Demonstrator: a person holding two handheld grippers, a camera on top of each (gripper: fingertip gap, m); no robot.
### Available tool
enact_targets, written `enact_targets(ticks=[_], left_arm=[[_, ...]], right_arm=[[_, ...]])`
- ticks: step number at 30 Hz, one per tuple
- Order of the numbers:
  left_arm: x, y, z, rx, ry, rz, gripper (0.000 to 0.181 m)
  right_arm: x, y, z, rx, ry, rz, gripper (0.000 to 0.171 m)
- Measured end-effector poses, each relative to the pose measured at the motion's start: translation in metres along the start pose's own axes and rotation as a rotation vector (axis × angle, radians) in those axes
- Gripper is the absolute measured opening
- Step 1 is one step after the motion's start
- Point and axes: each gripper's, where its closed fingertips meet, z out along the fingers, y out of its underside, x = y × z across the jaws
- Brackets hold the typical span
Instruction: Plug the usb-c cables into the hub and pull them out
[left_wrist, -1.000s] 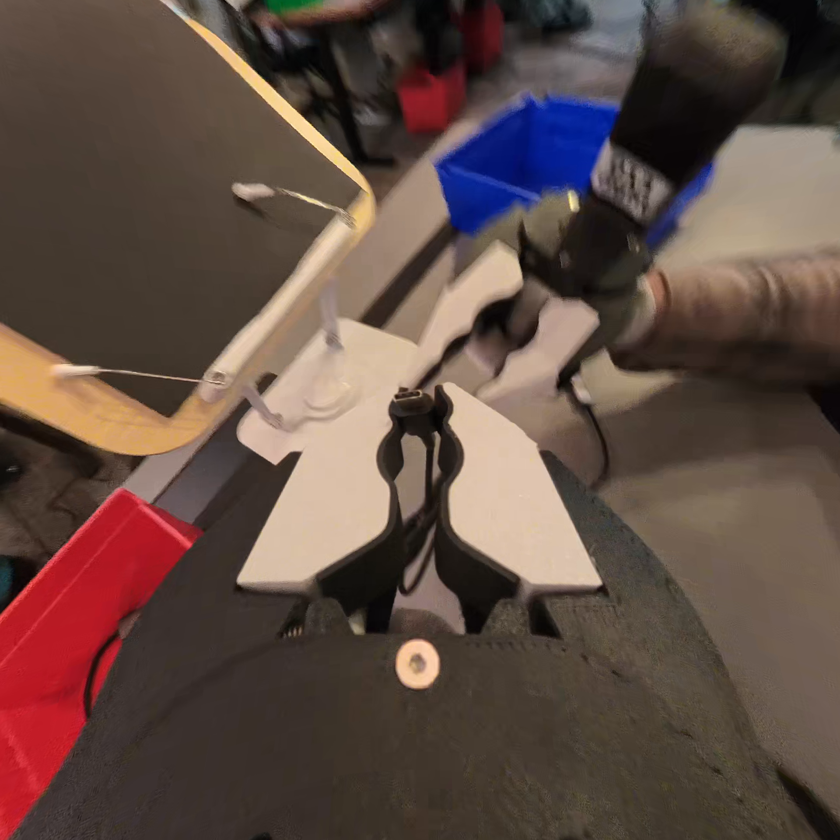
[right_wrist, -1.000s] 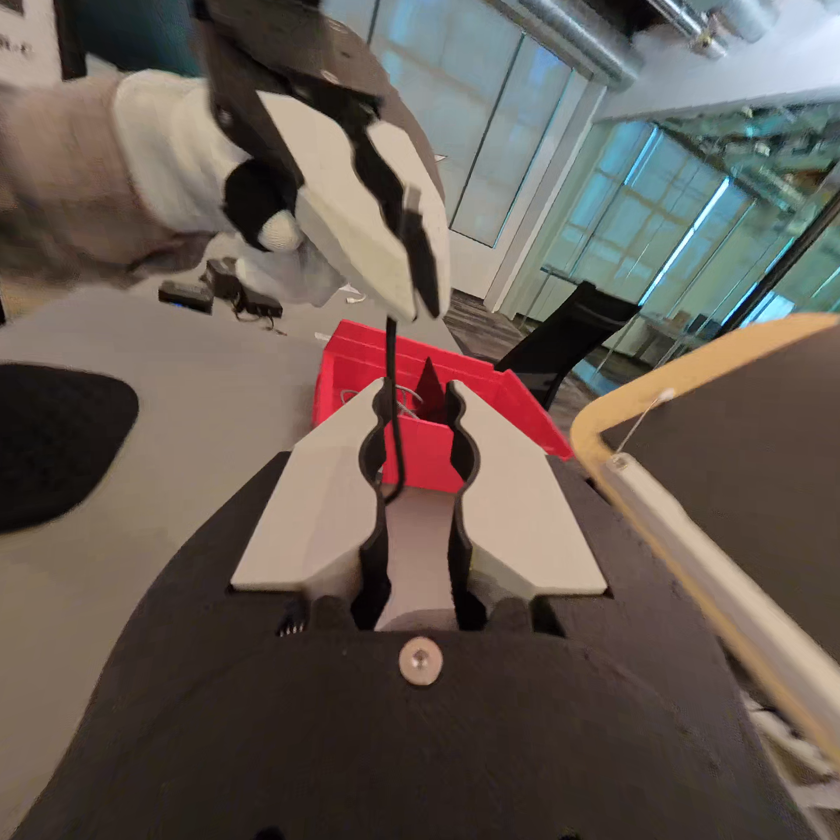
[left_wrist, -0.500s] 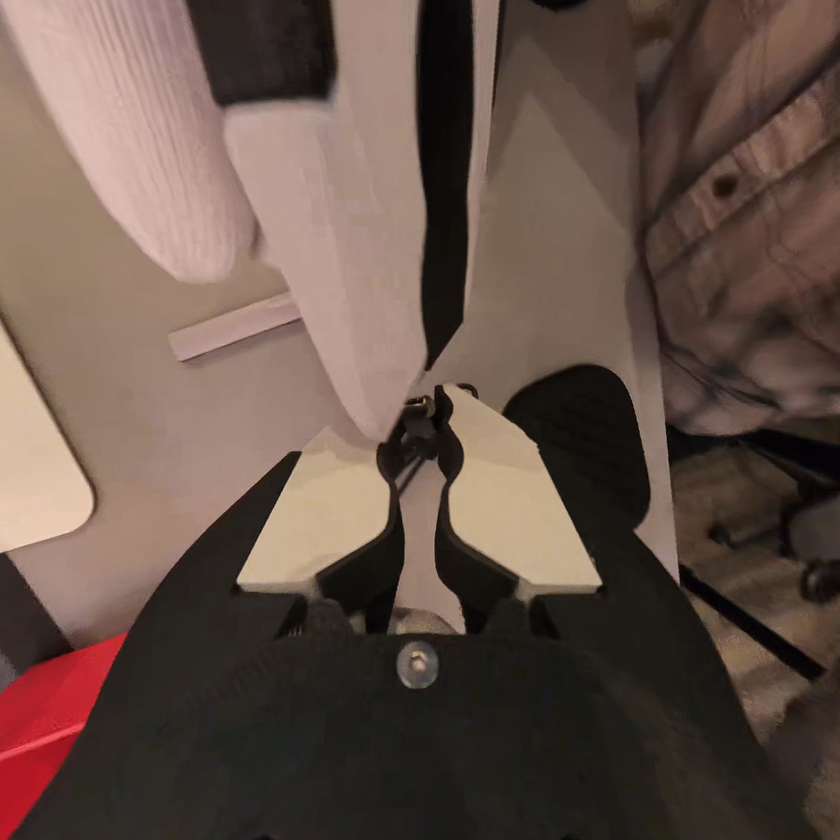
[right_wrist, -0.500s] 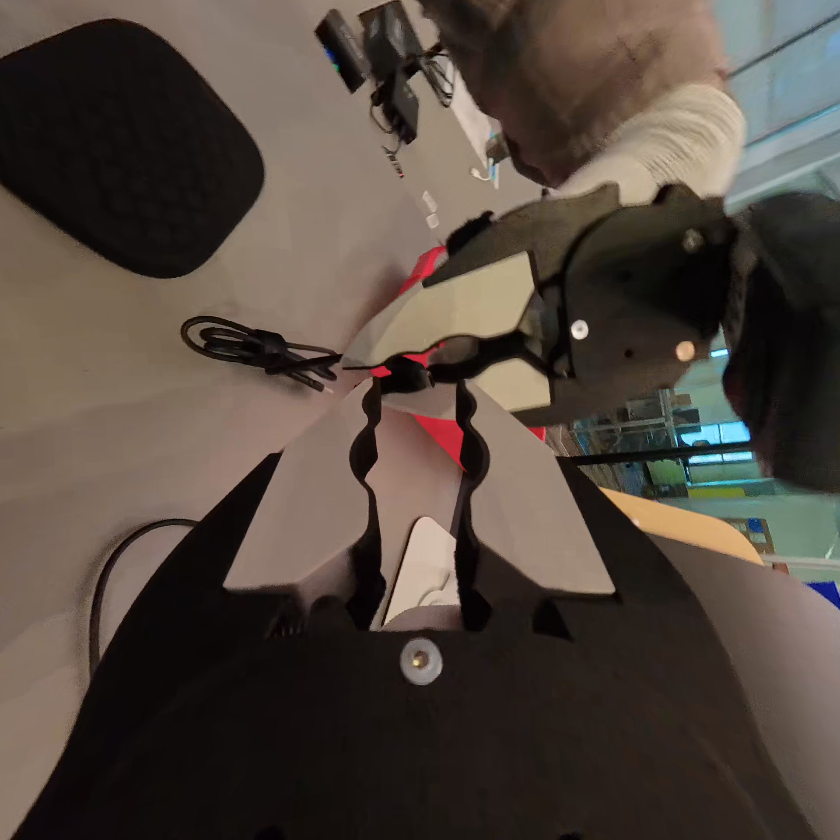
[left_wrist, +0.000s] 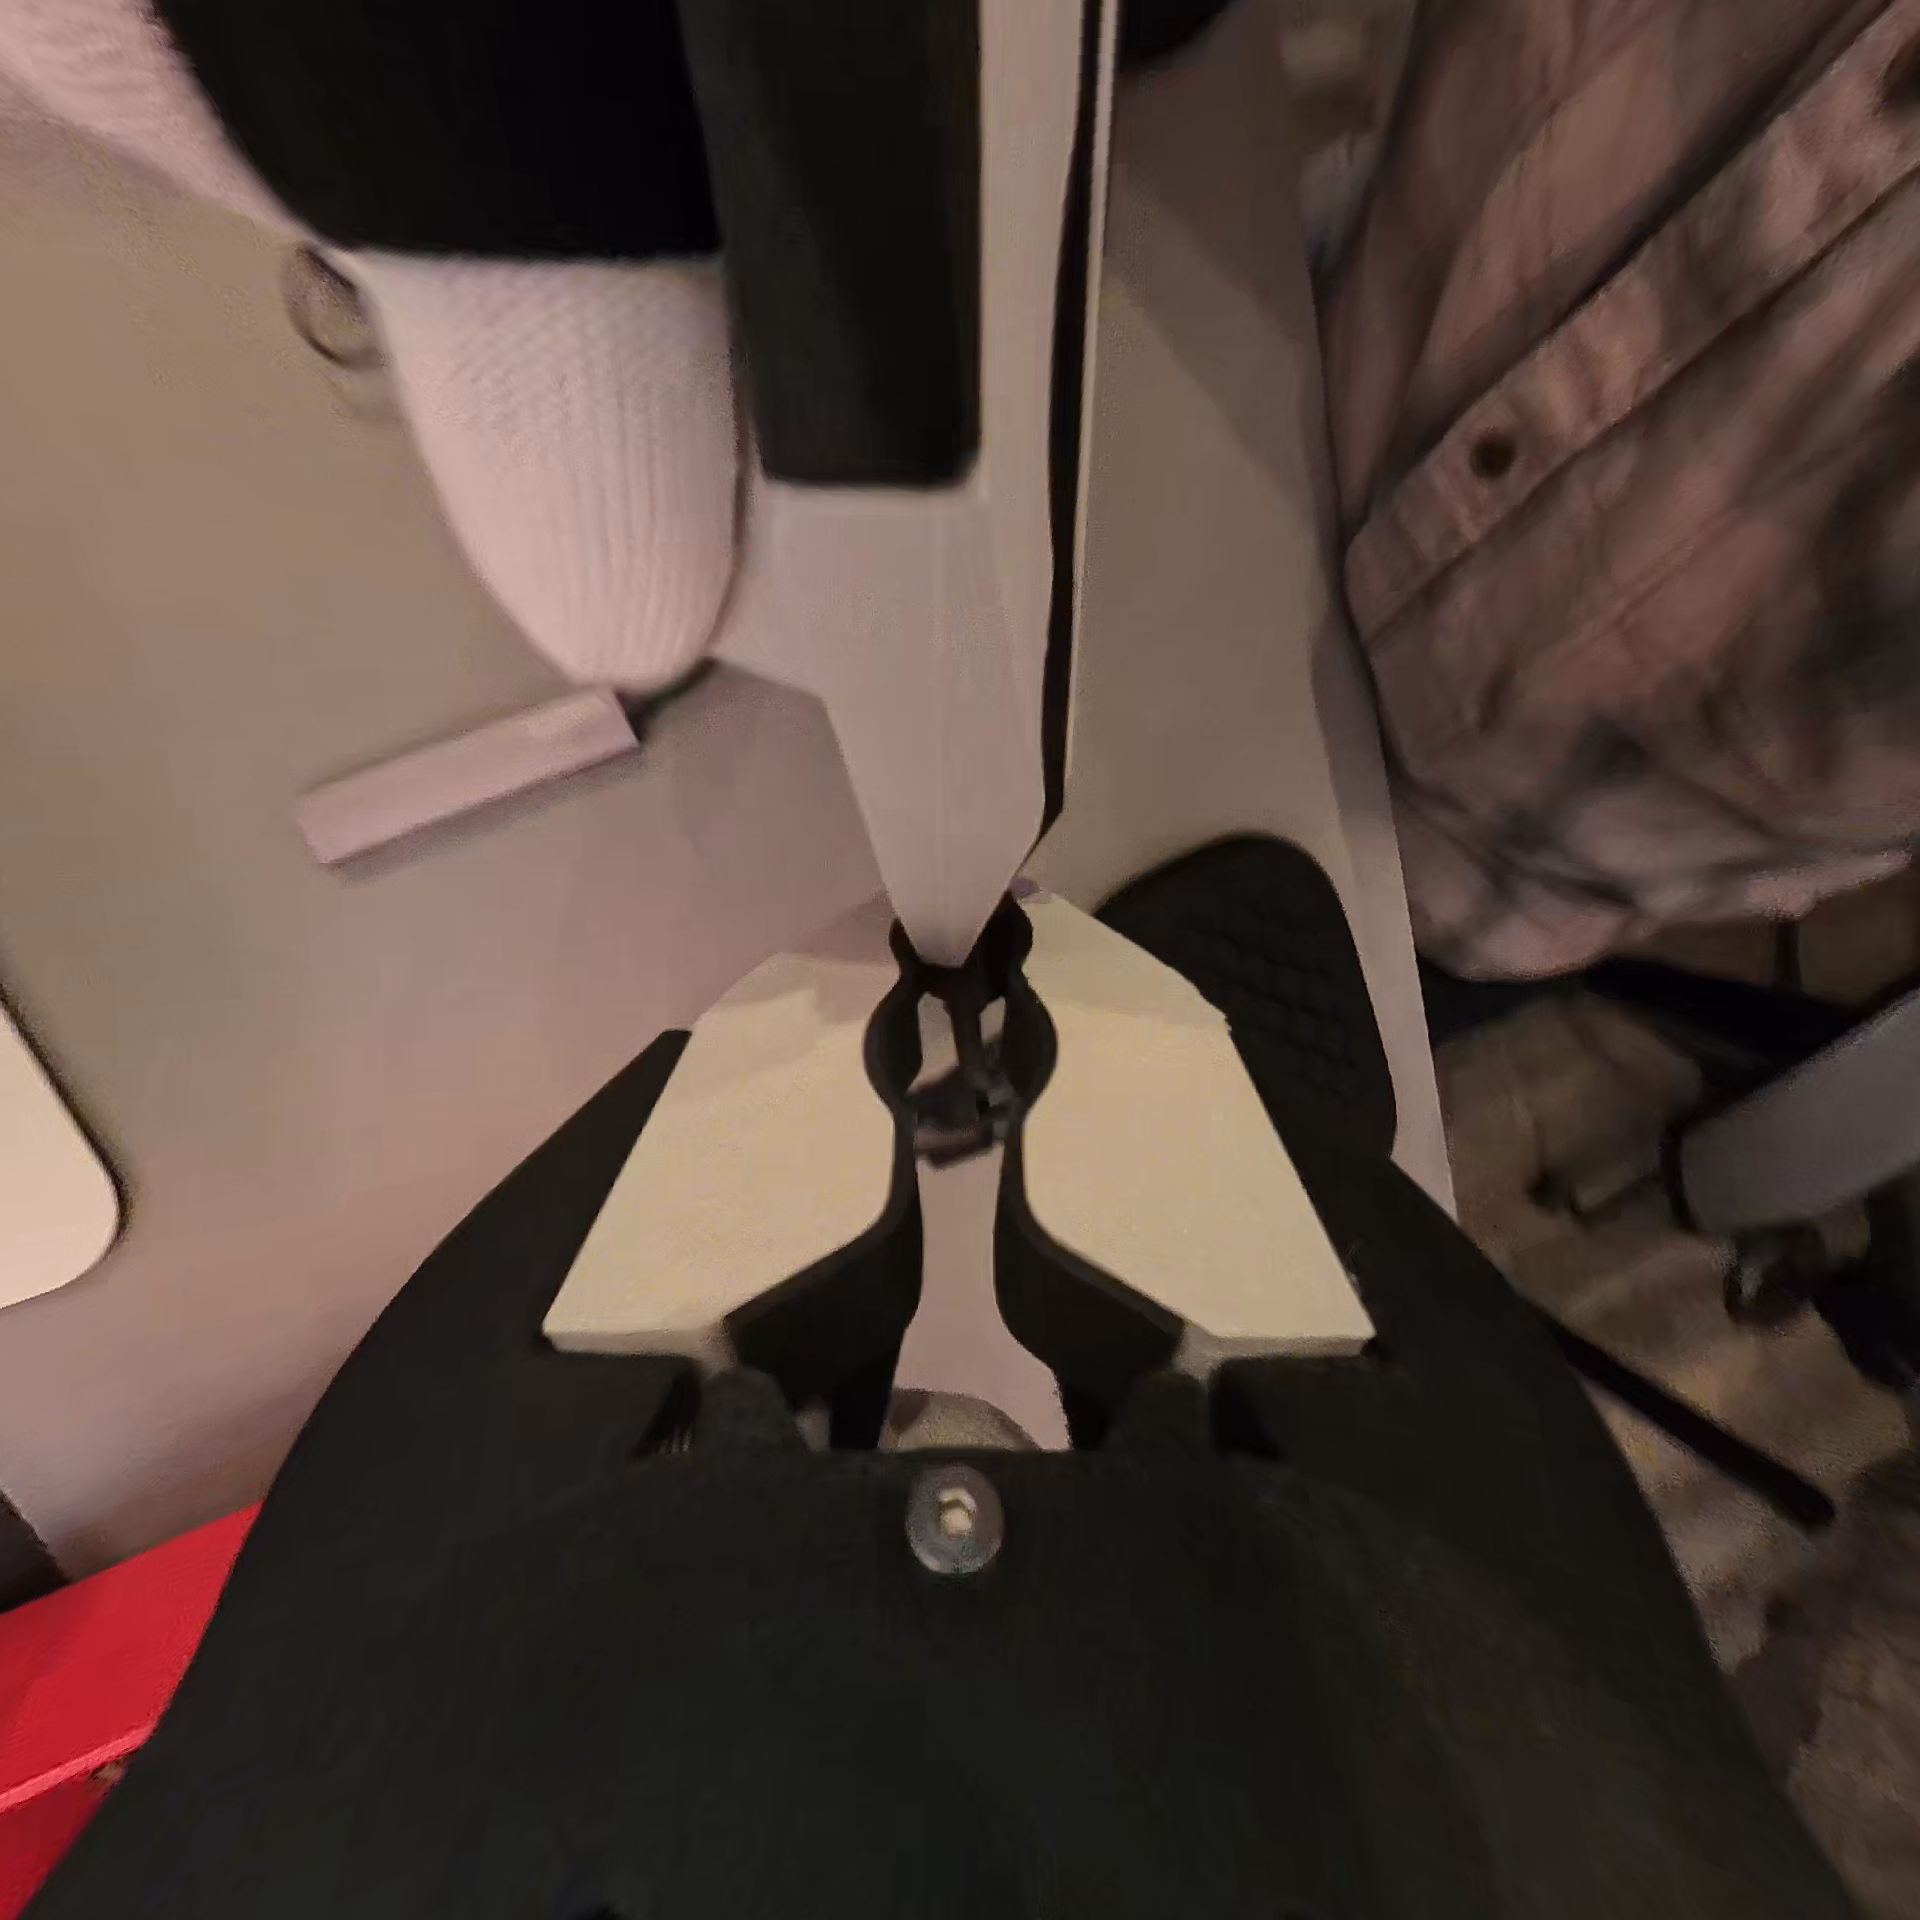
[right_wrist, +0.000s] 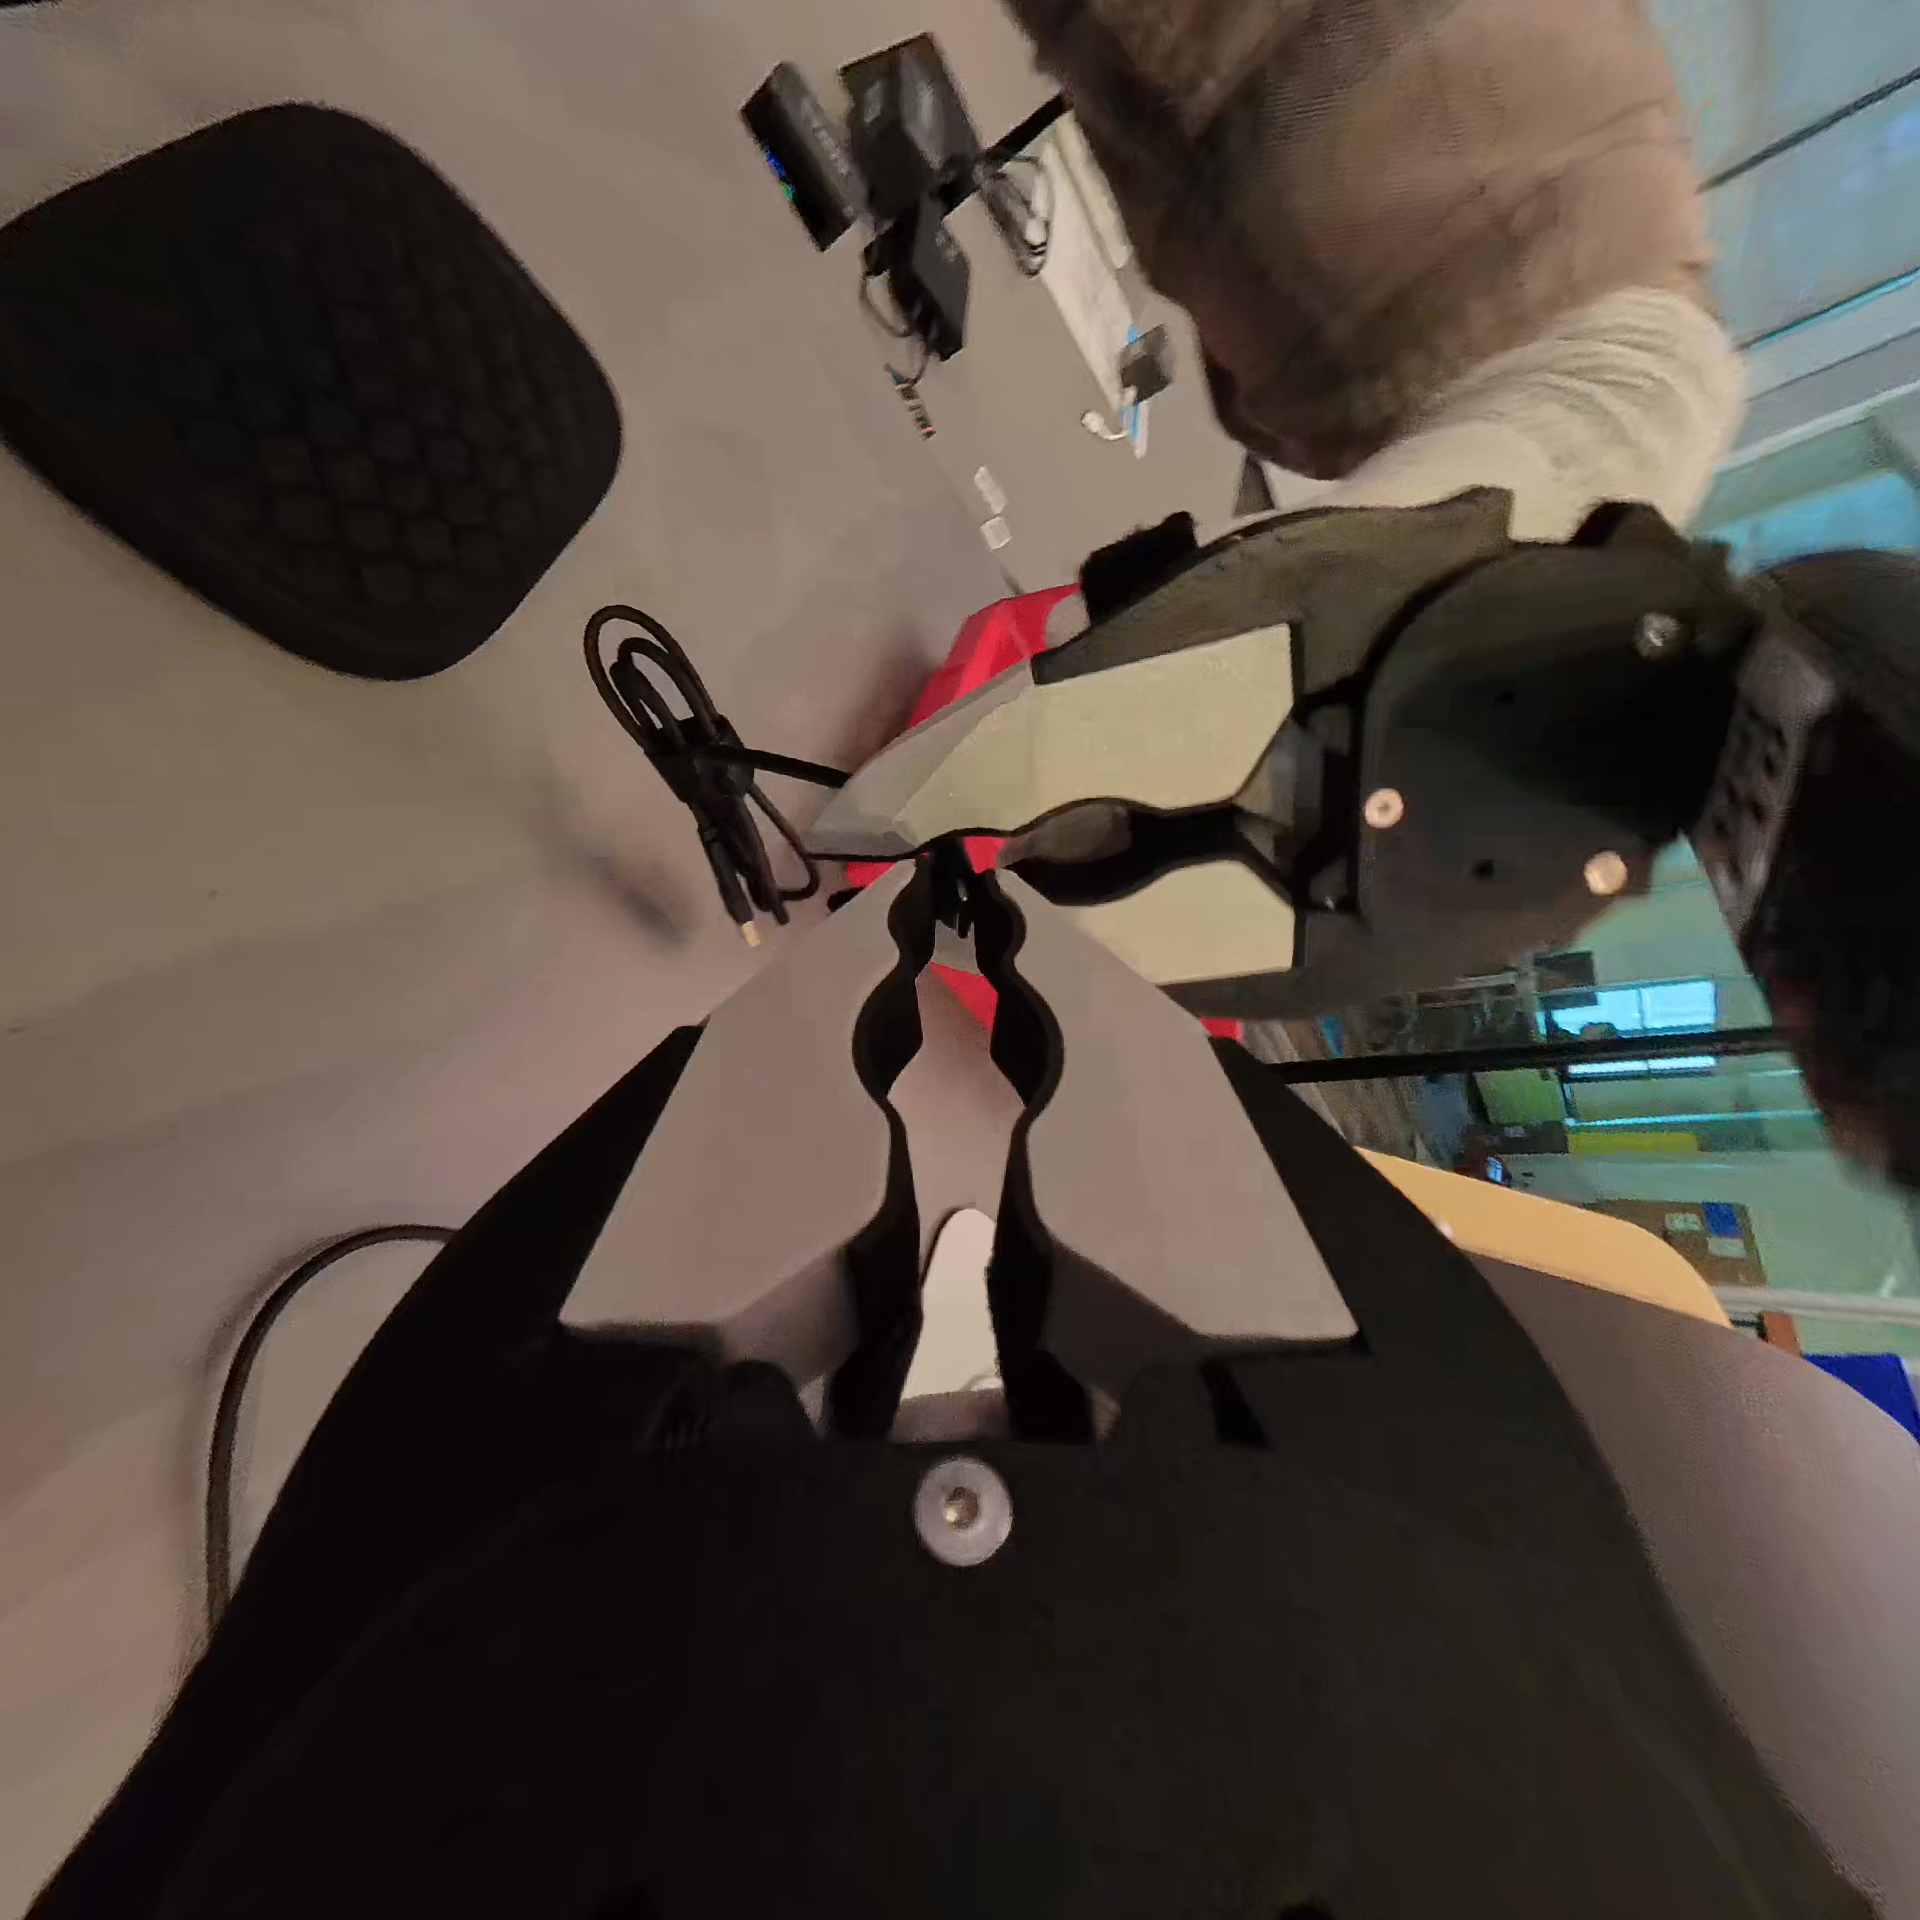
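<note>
Since half a second ago, the right gripper (left_wrist: 951, 935) has pushed its tips into the mouth of the left gripper (left_wrist: 961, 971) in the left wrist view; the left jaws pinch a black cable plug (left_wrist: 956, 1117), and a grey hub (left_wrist: 468, 774) lies on the table (left_wrist: 208, 935). In the right wrist view, the right gripper's tips nearly meet on that cable; a bundled cable (right_wrist: 691, 758) rests beside a black pad (right_wrist: 281, 384).

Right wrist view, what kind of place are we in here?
Probably an office or lab workspace: a grey table carrying a bundled black cable and small black electronic boxes, with tall glass walls behind and a red bin at the table's edge.
</note>
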Motion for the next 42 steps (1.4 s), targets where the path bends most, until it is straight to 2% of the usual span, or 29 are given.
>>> enact_targets(ticks=[2, 4, 6, 10, 12, 14, 18, 20, 22, 26, 28, 32, 36, 41, 42], left_arm=[[-0.004, -0.012, -0.017, 0.161, -0.052, -0.026, 0.013], [-0.011, -0.023, -0.040, 0.349, -0.125, -0.055, 0.030], [-0.015, -0.028, -0.069, 0.546, -0.185, -0.072, 0.033], [-0.028, -0.023, -0.123, 0.880, -0.268, -0.104, 0.026], [-0.039, -0.016, -0.135, 0.937, -0.283, -0.122, 0.025], [-0.051, -0.014, -0.130, 0.932, -0.243, -0.146, 0.023], [-0.048, -0.026, -0.079, 0.803, -0.065, -0.110, 0.033], [-0.031, -0.044, -0.066, 0.850, 0.012, -0.047, 0.040], [-0.013, -0.062, -0.065, 0.950, 0.059, 0.001, 0.056], [0.000, -0.084, -0.089, 1.238, 0.018, 0.020, 0.068], [0.003, -0.089, -0.101, 1.327, -0.002, 0.015, 0.071], [0.010, -0.098, -0.114, 1.447, 0.008, -0.021, 0.058], [0.014, -0.107, -0.114, 1.454, -0.038, -0.046, 0.037], [0.023, -0.123, -0.113, 1.453, -0.007, -0.085, 0.046], [0.019, -0.126, -0.113, 1.457, -0.025, -0.121, 0.042]], right_arm=[[0.013, -0.001, -0.010, 0.030, 0.058, 0.015, 0.005], [0.025, -0.001, -0.019, 0.057, 0.117, 0.029, 0.005], [0.033, -0.005, -0.026, 0.103, 0.156, 0.050, 0.005], [0.045, -0.024, -0.040, 0.240, 0.212, 0.095, 0.004], [0.050, -0.039, -0.049, 0.332, 0.229, 0.125, 0.005], [0.054, -0.056, -0.062, 0.444, 0.236, 0.165, 0.005], [0.065, -0.068, -0.080, 0.569, 0.275, 0.223, 0.005], [0.073, -0.058, -0.084, 0.551, 0.323, 0.232, 0.005], [0.080, -0.046, -0.087, 0.525, 0.369, 0.235, 0.005], [0.083, -0.034, -0.089, 0.431, 0.414, 0.171, 0.005], [0.081, -0.035, -0.090, 0.377, 0.422, 0.118, 0.004], [0.077, -0.032, -0.091, 0.232, 0.426, 0.006, 0.004], [0.075, -0.026, -0.098, 0.127, 0.432, -0.071, 0.004], [0.073, -0.025, -0.099, -0.001, 0.446, -0.173, 0.004], [0.074, -0.024, -0.100, -0.026, 0.457, -0.195, 0.004]])
